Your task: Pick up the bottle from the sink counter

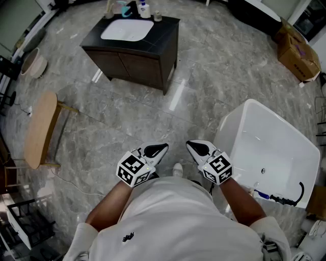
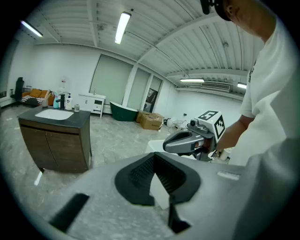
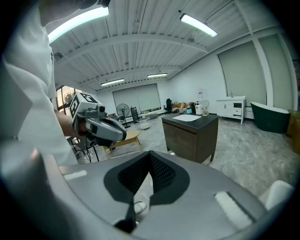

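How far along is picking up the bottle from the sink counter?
Done: nothing; the bottle stands on the sink counter, far across the floor. In hand: nothing; the left gripper and right gripper are shut, empty. Left: approach, open a gripper, grasp, lift.

Polished grey stone floor (image 1: pixel 219 76) gleams with reflections. At upper left, the cabinet (image 1: pixel 132 63) is dark wood under a black matt worktop (image 1: pixel 164 34) with a glossy white basin (image 1: pixel 127 29). The tub (image 1: pixel 275 148) at lower right is glossy white. The stool (image 1: pixel 41 127) at left is pale smooth wood.

Bottle (image 1: pixel 143 8) on sink counter (image 1: pixel 165 31) (bathtub (image 1: pixel 270 140) nearer, right)
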Motion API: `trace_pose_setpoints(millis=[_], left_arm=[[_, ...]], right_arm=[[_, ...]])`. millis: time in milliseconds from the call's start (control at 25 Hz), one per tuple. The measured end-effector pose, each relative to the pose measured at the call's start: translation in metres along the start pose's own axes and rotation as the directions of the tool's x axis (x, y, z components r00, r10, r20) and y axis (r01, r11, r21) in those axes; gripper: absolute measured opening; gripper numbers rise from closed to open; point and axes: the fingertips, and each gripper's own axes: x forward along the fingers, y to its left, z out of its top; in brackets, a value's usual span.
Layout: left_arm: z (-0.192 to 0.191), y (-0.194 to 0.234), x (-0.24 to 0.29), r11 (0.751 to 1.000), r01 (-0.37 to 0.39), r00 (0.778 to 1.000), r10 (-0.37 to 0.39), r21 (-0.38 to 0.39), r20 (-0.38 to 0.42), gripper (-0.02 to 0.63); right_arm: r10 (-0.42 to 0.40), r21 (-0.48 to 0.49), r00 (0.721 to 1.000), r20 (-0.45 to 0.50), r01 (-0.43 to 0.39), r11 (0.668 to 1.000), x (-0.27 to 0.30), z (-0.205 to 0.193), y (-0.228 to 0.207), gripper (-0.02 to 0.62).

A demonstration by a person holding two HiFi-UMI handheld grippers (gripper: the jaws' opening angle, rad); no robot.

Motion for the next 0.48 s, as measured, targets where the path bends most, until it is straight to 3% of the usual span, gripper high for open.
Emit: trace_pose_setpoints(millis=[240, 480], left_arm=[[0.000, -0.012, 0.015, 0.999, -0.035, 0.999, 0.035, 0.001, 0.003, 0.006], [0.007, 0.006, 0.019, 0.997, -0.059, 0.998, 0.060, -0.040, 0.020, 0.006]], right_arm=[[-0.004, -0.009, 1.000, -0.003, 0.004, 1.000, -0.023, -0.011, -0.024, 0.011], [-0.013, 0.034, 1.000, 0.015, 0.013, 0.999, -0.018, -0.007, -0.059, 0.014]])
